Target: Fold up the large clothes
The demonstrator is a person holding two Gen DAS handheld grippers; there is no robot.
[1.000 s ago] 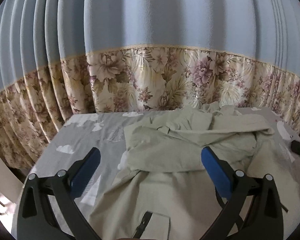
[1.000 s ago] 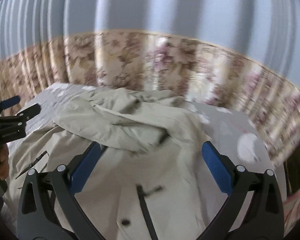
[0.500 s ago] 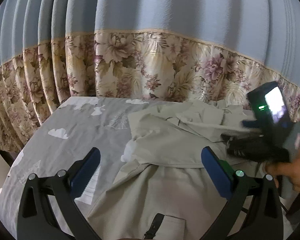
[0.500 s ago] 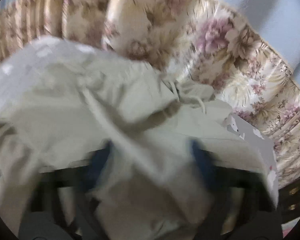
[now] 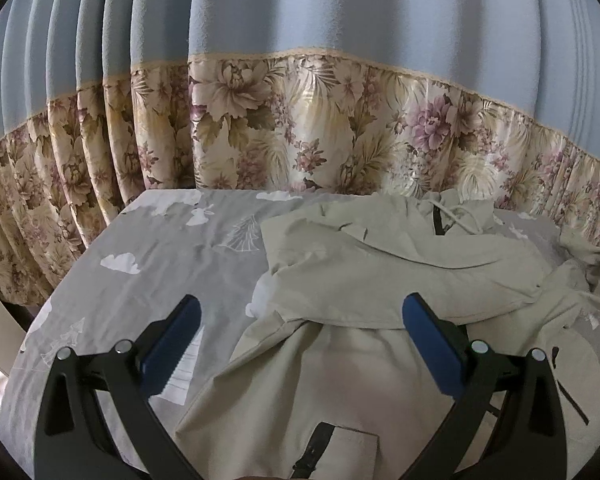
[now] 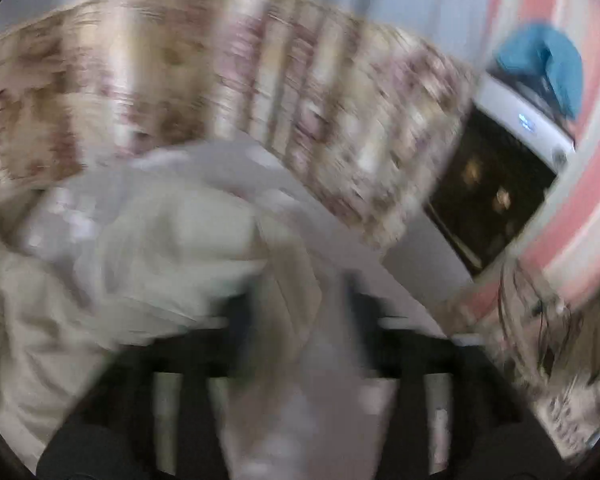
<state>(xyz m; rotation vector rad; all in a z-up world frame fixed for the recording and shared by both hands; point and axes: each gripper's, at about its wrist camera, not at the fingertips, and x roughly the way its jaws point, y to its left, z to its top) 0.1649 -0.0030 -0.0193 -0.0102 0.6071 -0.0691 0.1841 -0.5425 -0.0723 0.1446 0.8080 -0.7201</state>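
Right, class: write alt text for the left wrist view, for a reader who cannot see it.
A beige coat lies partly folded on a grey bed sheet. The open left gripper, with blue fingers, hovers above its near part. A blue curtain with a floral hem hangs behind.

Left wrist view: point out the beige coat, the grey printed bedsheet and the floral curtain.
Beige coat (image 5: 380, 264), left wrist view, folded-over upper panel.
Grey printed bedsheet (image 5: 171, 240), left wrist view, bare area left of coat.
Floral curtain (image 5: 300, 136), left wrist view, flowered lower band.
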